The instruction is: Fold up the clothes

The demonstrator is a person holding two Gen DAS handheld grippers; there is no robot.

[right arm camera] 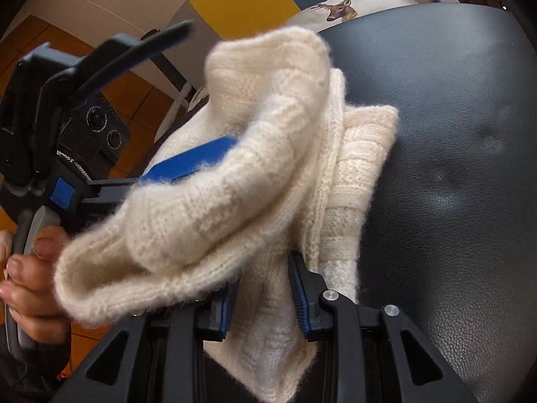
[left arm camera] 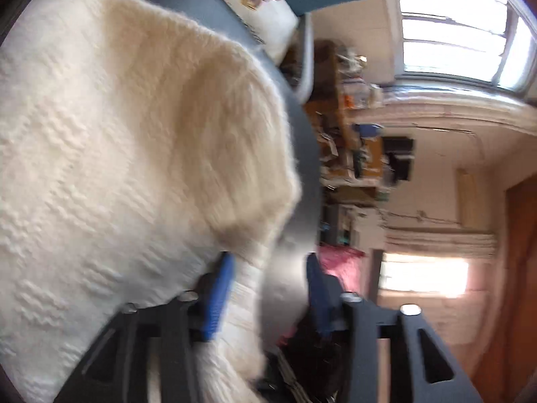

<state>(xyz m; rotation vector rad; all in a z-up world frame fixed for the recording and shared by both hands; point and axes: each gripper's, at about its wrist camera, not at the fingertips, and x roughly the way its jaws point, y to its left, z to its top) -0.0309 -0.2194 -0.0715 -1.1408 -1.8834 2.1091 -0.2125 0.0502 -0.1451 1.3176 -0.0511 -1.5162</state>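
A fluffy cream knit sweater (right arm camera: 268, 154) lies bunched on a dark leather seat (right arm camera: 453, 134). My right gripper (right arm camera: 263, 302) is shut on a flat layer of the sweater, with both blue pads pressing the knit. A thick rolled fold hangs over my left gripper (right arm camera: 209, 84), which stands open. Its lower blue pad (right arm camera: 191, 161) lies under the fold and its upper finger points free in the air. In the blurred left wrist view the sweater (left arm camera: 117, 151) fills the left side. Its ribbed edge rests against one pad of the left gripper (left arm camera: 268, 297), with a wide gap to the other.
A person's hand (right arm camera: 33, 268) holds the left gripper's handle. A white cushion with a deer print (right arm camera: 339, 6) leans behind the seat. Wooden floor (right arm camera: 141, 141) lies beyond the seat's left edge. A cluttered shelf (left arm camera: 352, 134) and a bright window (left arm camera: 453, 23) stand farther off.
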